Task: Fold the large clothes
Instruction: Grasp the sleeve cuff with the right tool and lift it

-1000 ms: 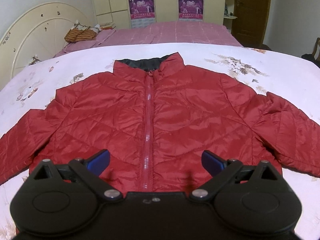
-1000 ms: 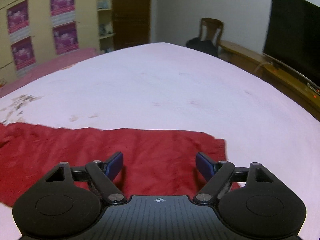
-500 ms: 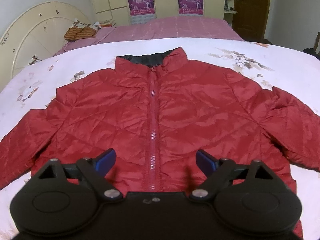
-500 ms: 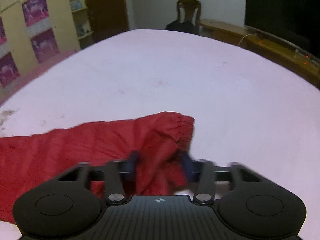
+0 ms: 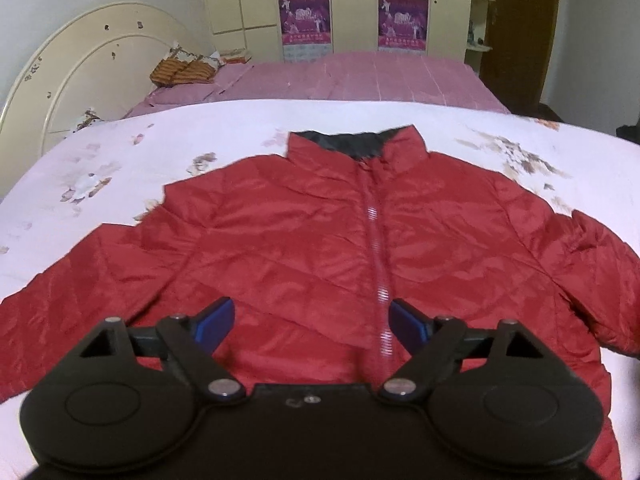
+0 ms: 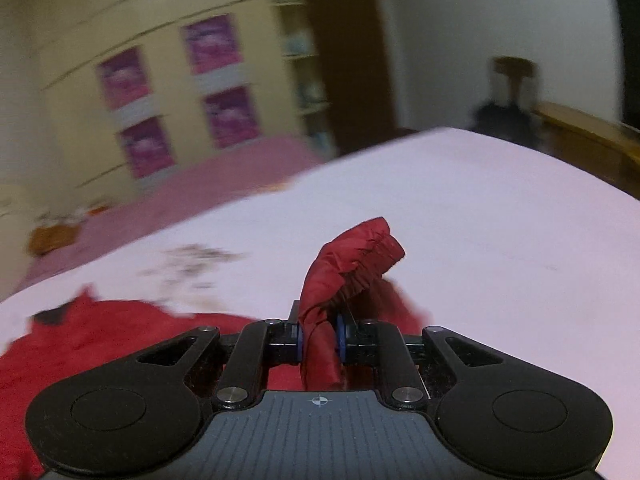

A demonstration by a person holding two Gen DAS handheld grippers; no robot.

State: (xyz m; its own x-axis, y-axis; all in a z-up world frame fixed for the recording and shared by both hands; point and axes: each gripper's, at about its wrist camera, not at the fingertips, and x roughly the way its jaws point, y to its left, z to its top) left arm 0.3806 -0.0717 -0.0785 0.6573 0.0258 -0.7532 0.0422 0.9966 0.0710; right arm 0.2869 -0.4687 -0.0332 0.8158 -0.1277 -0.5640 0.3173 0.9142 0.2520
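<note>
Red quilted jacket point(image 5: 320, 248) is lying zipped, front up, on the white floral bedsheet point(image 5: 200, 132). Left gripper point(image 5: 310, 320) is hovering above its hem, jaws apart, nothing between. Right gripper point(image 6: 320, 338) is closing, pinching the sleeve cuff point(image 6: 360, 252), lifted off the sheet. Wardrobe posters point(image 5: 306, 16) are carrying print, probably text, unreadable.

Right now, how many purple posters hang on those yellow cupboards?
4 in the right view: two upper, two lower. The left view crops the upper pair.
</note>
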